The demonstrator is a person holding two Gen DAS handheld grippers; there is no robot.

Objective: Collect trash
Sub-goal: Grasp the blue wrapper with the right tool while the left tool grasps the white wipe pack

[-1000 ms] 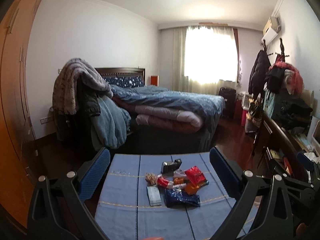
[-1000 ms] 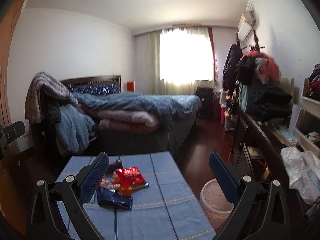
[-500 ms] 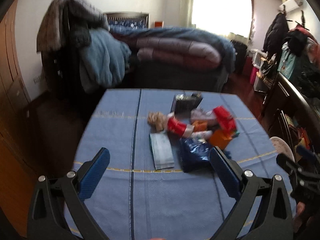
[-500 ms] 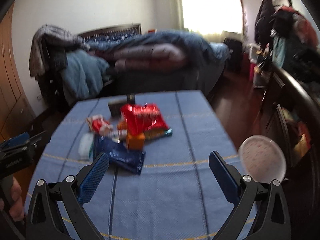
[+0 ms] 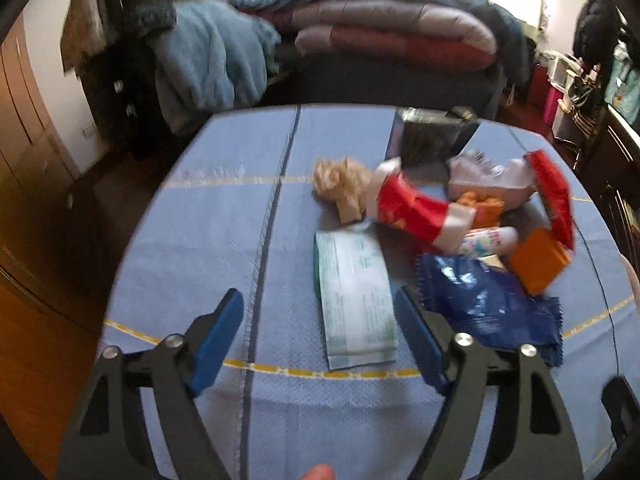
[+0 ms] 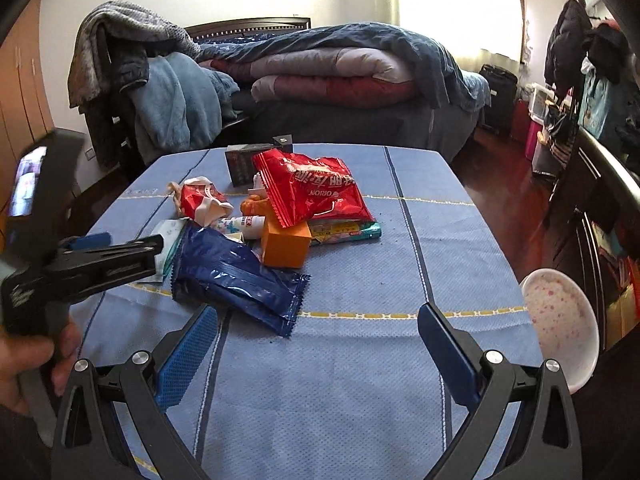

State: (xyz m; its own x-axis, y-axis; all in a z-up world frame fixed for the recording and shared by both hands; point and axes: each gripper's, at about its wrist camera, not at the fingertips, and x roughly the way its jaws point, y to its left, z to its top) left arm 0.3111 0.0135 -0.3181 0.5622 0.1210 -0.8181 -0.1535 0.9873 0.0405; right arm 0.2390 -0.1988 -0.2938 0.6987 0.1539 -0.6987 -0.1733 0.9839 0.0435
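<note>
Bedroom setting; blue woven tablecloth (image 6: 360, 280) with dark stripes and yellow stitched lines covers the table. Trash sits in a loose heap left of the table's middle: glossy dark-blue foil wrapper (image 6: 240, 280), crinkled red snack bag (image 6: 316, 188), matte orange carton (image 6: 286, 244), flat pale-green paper packet (image 5: 356, 300), crumpled tan paper (image 5: 340, 184), dark box (image 5: 432, 136) behind. Left gripper (image 5: 320, 316): jaws have just been closing, still apart, straddling the near end of the green packet, pads not pressing it. Right gripper (image 6: 316, 340): jaws wide apart, nothing between them, over bare cloth near the blue wrapper. Pink-speckled round bin (image 6: 560, 320) stands off the table's right edge. Quilted bedding (image 6: 340, 72) piled behind.
</note>
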